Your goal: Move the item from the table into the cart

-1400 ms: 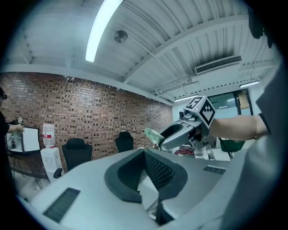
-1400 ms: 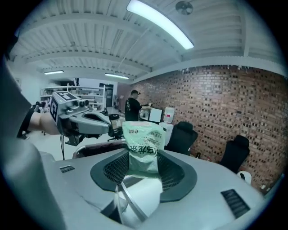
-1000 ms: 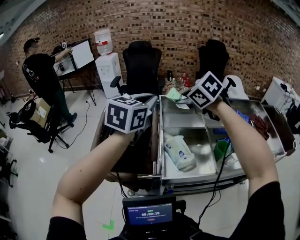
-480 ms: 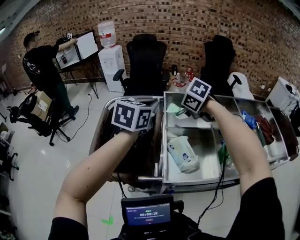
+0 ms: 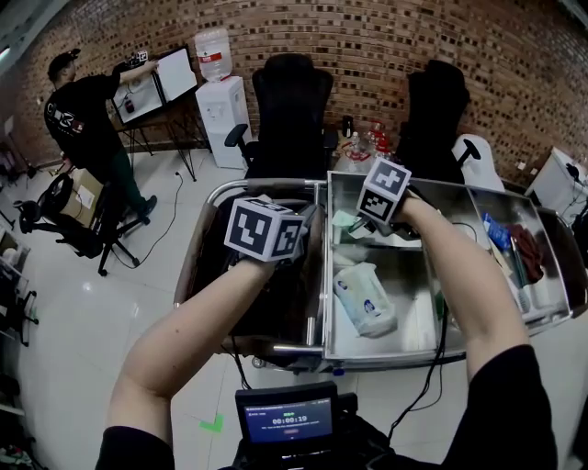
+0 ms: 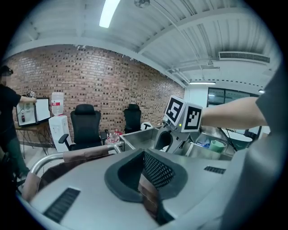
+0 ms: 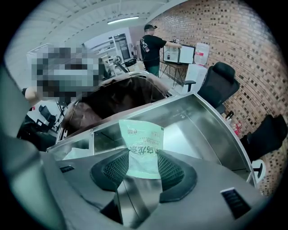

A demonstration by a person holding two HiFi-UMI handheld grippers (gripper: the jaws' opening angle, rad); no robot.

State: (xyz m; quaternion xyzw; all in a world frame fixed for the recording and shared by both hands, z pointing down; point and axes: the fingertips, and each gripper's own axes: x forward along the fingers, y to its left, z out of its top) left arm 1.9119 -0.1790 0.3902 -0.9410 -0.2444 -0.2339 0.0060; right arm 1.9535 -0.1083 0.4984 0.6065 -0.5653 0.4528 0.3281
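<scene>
Packet tight between jaws of right gripper

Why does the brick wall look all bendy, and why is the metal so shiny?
Head view: the wide lens bends the brick wall. Right gripper view: the steel table mirrors light. Left gripper view: the ceiling lamp is washed-out white.

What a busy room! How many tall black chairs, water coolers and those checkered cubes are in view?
Tall black chairs: 2
Water coolers: 1
Checkered cubes: 2
Total: 5
</scene>
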